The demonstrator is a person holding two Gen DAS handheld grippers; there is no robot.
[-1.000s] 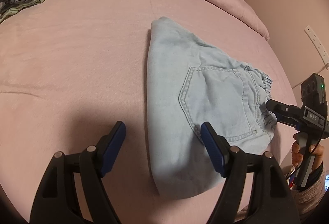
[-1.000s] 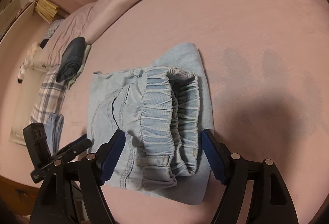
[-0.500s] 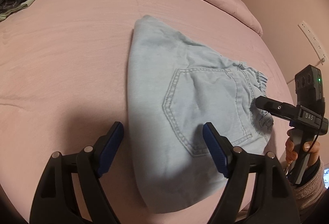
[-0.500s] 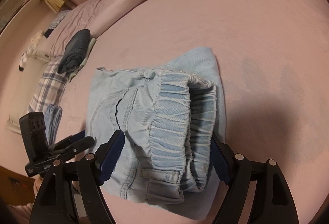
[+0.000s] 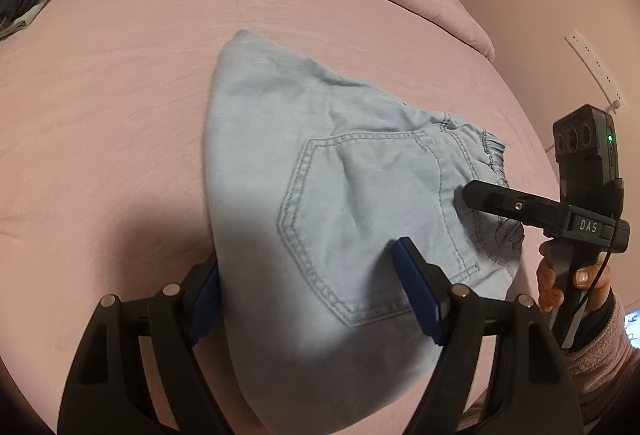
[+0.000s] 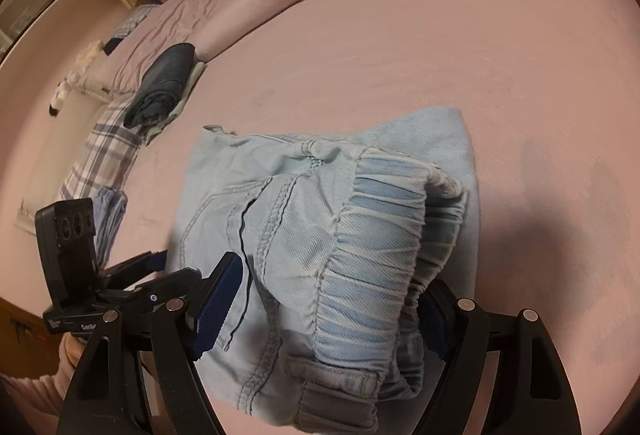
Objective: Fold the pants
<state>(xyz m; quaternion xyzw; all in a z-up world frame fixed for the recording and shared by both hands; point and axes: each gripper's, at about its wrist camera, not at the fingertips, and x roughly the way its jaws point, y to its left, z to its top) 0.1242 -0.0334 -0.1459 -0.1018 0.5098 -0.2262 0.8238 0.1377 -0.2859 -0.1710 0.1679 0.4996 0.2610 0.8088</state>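
The light-blue denim pants (image 5: 320,195) lie folded into a soft, floppy bundle on the pink bed (image 5: 120,95). Both the left gripper (image 5: 308,291) and right gripper (image 6: 328,307) straddle it wide; contact seems likely. Grip the thick elastic waistband (image 6: 380,235).

Left gripper (image 5: 308,287) spread wide, held low; right gripper (image 6: 324,299) likewise spread, gripped by hand (image 5: 560,281).

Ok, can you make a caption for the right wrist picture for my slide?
Open right gripper straddling the elastic waistband of folded light-blue pants on a pink bed.
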